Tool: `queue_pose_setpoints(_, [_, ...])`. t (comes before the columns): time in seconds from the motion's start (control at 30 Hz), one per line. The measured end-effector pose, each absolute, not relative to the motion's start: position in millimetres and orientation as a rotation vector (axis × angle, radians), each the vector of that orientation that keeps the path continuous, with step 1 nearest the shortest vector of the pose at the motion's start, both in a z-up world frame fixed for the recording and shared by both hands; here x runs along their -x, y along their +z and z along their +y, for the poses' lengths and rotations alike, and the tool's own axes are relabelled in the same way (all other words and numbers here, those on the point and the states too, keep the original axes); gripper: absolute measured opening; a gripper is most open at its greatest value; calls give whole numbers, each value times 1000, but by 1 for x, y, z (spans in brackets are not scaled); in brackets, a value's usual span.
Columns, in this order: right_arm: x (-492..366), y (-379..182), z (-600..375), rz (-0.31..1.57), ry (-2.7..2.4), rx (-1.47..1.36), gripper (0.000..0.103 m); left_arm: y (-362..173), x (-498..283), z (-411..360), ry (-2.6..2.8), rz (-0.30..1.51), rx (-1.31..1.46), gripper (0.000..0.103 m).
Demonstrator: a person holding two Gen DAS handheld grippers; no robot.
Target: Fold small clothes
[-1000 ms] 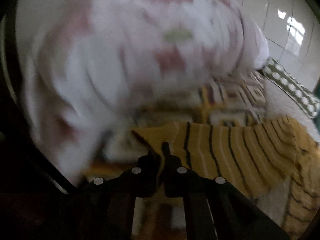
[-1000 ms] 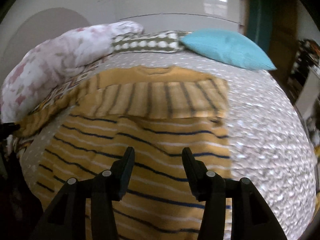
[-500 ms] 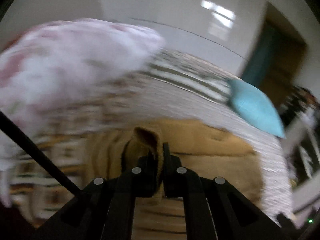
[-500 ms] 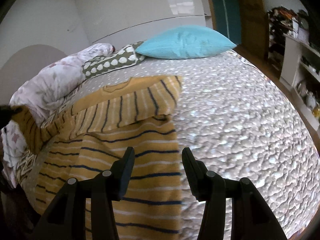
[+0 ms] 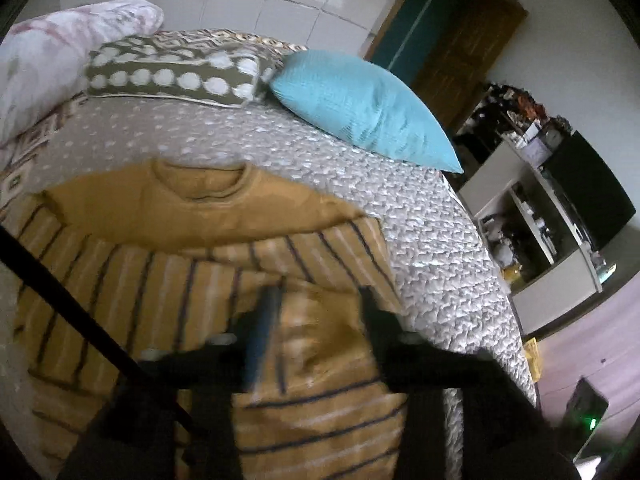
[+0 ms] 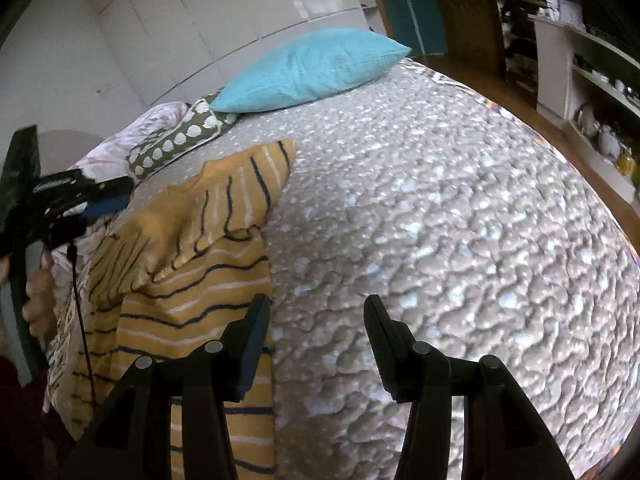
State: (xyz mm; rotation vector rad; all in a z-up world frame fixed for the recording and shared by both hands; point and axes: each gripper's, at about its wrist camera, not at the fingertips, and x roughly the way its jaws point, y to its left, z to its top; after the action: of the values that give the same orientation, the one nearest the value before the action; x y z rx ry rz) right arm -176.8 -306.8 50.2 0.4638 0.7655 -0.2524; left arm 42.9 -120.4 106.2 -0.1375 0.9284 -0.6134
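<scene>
A mustard-yellow sweater with dark and white stripes (image 5: 192,240) lies on the grey quilted bed, both sleeves folded in across its chest. My left gripper (image 5: 320,308) hovers open and empty over the folded sleeves, blurred by motion. In the right wrist view the sweater (image 6: 208,272) lies at the left. My right gripper (image 6: 316,320) is open and empty, above the sweater's right edge and the bare bedspread. The left gripper's body (image 6: 60,196) shows at the far left of that view.
A teal pillow (image 5: 360,108), a green dotted pillow (image 5: 172,76) and a pink floral duvet (image 5: 48,52) lie at the head of the bed. The grey bedspread (image 6: 460,220) stretches right of the sweater. Shelves (image 5: 560,216) and a wooden door stand beyond the bed's right side.
My left gripper carried the left sleeve across onto the chest and opened, letting it go. My right gripper stayed open and turned to the right, off the sweater's body.
</scene>
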Motion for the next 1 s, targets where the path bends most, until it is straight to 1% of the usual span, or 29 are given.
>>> queue_pose_setpoints(0.03, [173, 53, -304, 762, -243, -452, 53, 109, -35, -107, -593, 909, 128, 55])
queue_pose_setpoints(0.2, [137, 72, -278, 730, -136, -392, 53, 117, -2, -38, -425, 864, 46, 59])
queue_pose_setpoints(0.3, [101, 75, -265, 725, -94, -357, 53, 116, 15, 9, -336, 863, 52, 63])
queue_pose_setpoints(0.37, [75, 71, -260, 750, -71, -354, 53, 109, 27, 42, -275, 873, 81, 64])
queue_pose_setpoints(0.4, [59, 67, -258, 771, -73, -344, 55, 103, 33, 55, -248, 879, 95, 64])
queue_pose_setpoints(0.47, [27, 52, -251, 851, -103, -293, 58, 95, 41, 77, -206, 894, 119, 64])
queue_pose_setpoints(0.5, [16, 44, -248, 891, -107, -282, 57, 91, 45, 89, -185, 902, 133, 64])
queue_pose_setpoints(0.53, [9, 38, -246, 919, -91, -282, 51, 87, 50, 101, -167, 905, 143, 64])
queue_pose_setpoints(0.57, [1, 31, -243, 956, -55, -276, 20, 84, 52, 107, -154, 907, 147, 64])
queue_pose_setpoints(0.6, [-3, 28, -239, 979, -44, -241, 9, 80, 56, 116, -136, 908, 146, 64])
queue_pose_setpoints(0.63, [-5, 29, -238, 981, -79, -184, 8, 76, 59, 124, -121, 907, 143, 64])
queue_pose_setpoints(0.67, [-6, 31, -239, 977, -112, -155, 6, 71, 61, 128, -113, 906, 141, 64])
queue_pose_setpoints(0.7, [-8, 32, -243, 972, -196, -110, 0, 64, 61, 136, -99, 913, 143, 64])
queue_pose_setpoints(0.77, [-8, 36, -254, 958, -336, -42, 1, 53, 61, 143, -88, 943, 162, 64])
queue_pose_setpoints(0.83, [1, 42, -269, 947, -343, -129, 1, 42, 62, 148, -115, 971, 211, 64])
queue_pose_setpoints(0.87, [11, 47, -280, 940, -282, -225, 3, 38, 63, 150, -134, 983, 232, 64])
queue_pose_setpoints(0.93, [32, 51, -289, 933, -191, -333, 21, 29, 64, 151, -183, 1007, 263, 64])
queue_pose_setpoints(0.97, [48, 51, -293, 928, -156, -370, 42, 25, 64, 150, -209, 1016, 278, 64])
queue_pose_setpoints(1.0, [61, 50, -294, 927, -141, -384, 52, 21, 65, 149, -243, 1023, 296, 64])
